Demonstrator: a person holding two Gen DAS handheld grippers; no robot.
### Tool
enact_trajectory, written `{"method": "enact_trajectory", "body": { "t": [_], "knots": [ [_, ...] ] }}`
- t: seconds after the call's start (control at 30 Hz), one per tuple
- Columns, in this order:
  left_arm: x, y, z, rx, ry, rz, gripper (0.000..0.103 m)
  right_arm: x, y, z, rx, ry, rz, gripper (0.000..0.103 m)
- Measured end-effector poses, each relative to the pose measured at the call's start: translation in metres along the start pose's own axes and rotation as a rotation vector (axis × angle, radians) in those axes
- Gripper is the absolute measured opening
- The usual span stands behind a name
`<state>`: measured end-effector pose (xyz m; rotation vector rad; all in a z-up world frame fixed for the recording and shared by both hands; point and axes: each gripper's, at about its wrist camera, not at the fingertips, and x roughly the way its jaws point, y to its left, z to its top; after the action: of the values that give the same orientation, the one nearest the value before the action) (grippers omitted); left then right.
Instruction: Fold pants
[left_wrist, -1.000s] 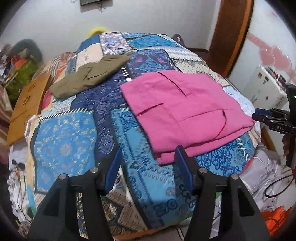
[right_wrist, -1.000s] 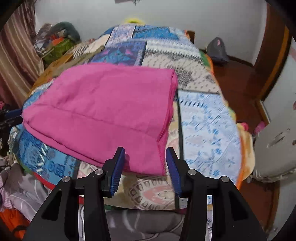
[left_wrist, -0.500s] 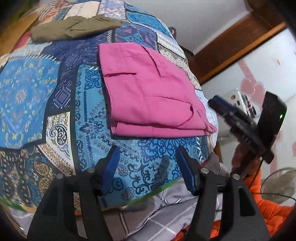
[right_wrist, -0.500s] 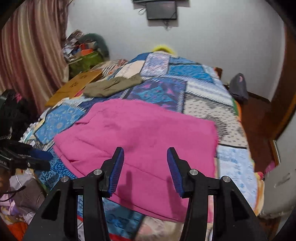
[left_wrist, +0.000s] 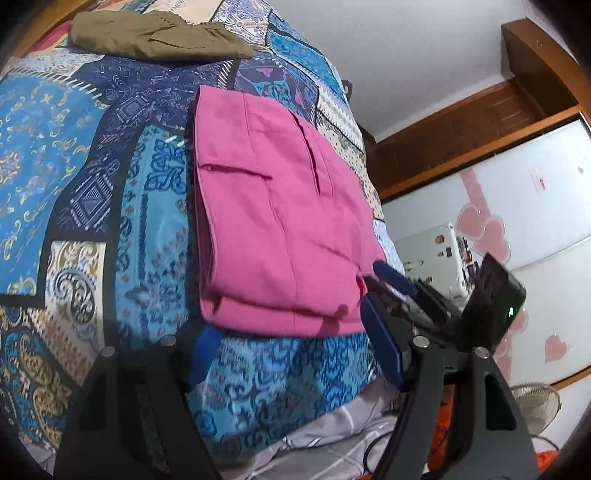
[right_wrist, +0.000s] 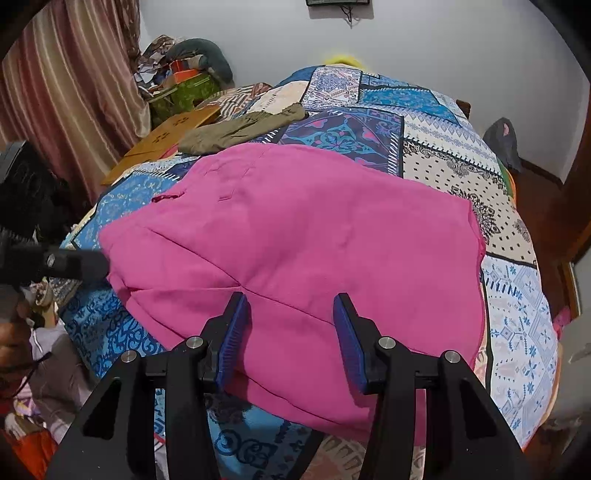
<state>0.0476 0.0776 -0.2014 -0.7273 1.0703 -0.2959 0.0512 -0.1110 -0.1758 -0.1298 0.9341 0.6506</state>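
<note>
In the left wrist view, at the upper left of the frame, we are seeing olive-green pants (left_wrist: 159, 38) lying folded on the patchwork bedspread (left_wrist: 55, 155). At the centre, the pink pants (left_wrist: 273, 221) are lying folded flat on the same bedspread, with a pocket slit showing on the upper layer. Along the bottom edge, the left gripper (left_wrist: 291, 354) is hovering just below the near edge of the pink pants. Its jaws have just been opening and are standing spread wide, with only bedspread showing between them. At the right of the frame, the right gripper (left_wrist: 376, 291) is reaching in from the side, its blue fingertips (left_wrist: 391, 277) sitting at the lower right corner of the pink pants; we cannot tell from here whether they are touching the cloth. Behind it, a white appliance (left_wrist: 432, 254) is standing near the wall.

In the right wrist view, at the left edge, the left gripper (right_wrist: 79, 264) is pointing toward the left corner of the pink pants (right_wrist: 314, 229). At the upper left, the olive-green pants (right_wrist: 236, 129) are lying farther up the bedspread (right_wrist: 517, 306). At the bottom centre, the right gripper (right_wrist: 290, 332) is hovering over the near part of the pink pants, its fingers parted and gripping nothing.
</note>
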Motion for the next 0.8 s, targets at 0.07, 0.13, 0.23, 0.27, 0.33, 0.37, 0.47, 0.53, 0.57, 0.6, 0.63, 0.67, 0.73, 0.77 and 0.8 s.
{"method": "enact_trajectory", "body": {
  "t": [0.07,0.13,0.23,0.27,0.33,0.37,0.47,0.53,0.57,0.6,0.63,0.67,0.73,0.77,0.8],
  "knots": [
    [0.002,-0.001,0.007,-0.006,0.001,0.002,0.072,-0.001,-0.001,0.0,0.007,-0.001,0.006,0.045],
    [0.004,-0.001,0.015,-0.015,0.009,0.006,0.072,-0.001,-0.001,0.0,0.009,-0.004,0.008,0.045],
    [0.005,-0.001,0.023,0.003,0.021,0.077,0.053,-0.002,-0.002,0.0,0.016,-0.002,0.012,0.045],
    [0.007,-0.004,0.025,0.031,0.038,0.11,0.043,-0.003,-0.003,0.0,0.021,-0.001,0.015,0.045],
    [0.009,-0.008,0.029,0.085,0.076,0.134,0.037,-0.003,-0.004,0.0,0.028,-0.001,0.018,0.045],
    [0.01,-0.011,0.031,0.114,0.092,0.148,0.035,-0.003,-0.005,0.0,0.031,-0.002,0.02,0.045],
    [0.011,-0.023,0.036,0.19,0.11,0.184,0.029,-0.004,-0.006,0.0,0.036,-0.002,0.018,0.045],
    [0.008,-0.032,0.039,0.236,0.09,0.2,0.027,-0.005,-0.006,0.002,0.043,-0.001,0.013,0.045],
    [0.005,-0.038,0.04,0.27,0.061,0.223,0.026,-0.007,-0.007,0.004,0.046,-0.003,0.009,0.045],
    [0.0,-0.043,0.04,0.298,0.03,0.246,0.025,-0.008,-0.007,0.006,0.047,-0.005,0.005,0.045],
    [-0.005,-0.048,0.04,0.329,-0.008,0.272,0.023,-0.01,-0.008,0.009,0.048,-0.005,0.001,0.045],
    [-0.011,-0.052,0.039,0.359,-0.038,0.301,0.022,-0.011,-0.008,0.013,0.051,-0.007,0.0,0.045],
    [-0.02,-0.056,0.038,0.394,-0.075,0.34,0.02,-0.013,-0.008,0.023,0.055,-0.021,0.003,0.045],
    [-0.025,-0.057,0.039,0.404,-0.088,0.355,0.02,-0.013,-0.006,0.029,0.053,-0.031,0.002,0.045],
    [-0.029,-0.057,0.038,0.413,-0.098,0.368,0.02,-0.012,-0.005,0.034,0.05,-0.037,0.001,0.045]
  ]
}}
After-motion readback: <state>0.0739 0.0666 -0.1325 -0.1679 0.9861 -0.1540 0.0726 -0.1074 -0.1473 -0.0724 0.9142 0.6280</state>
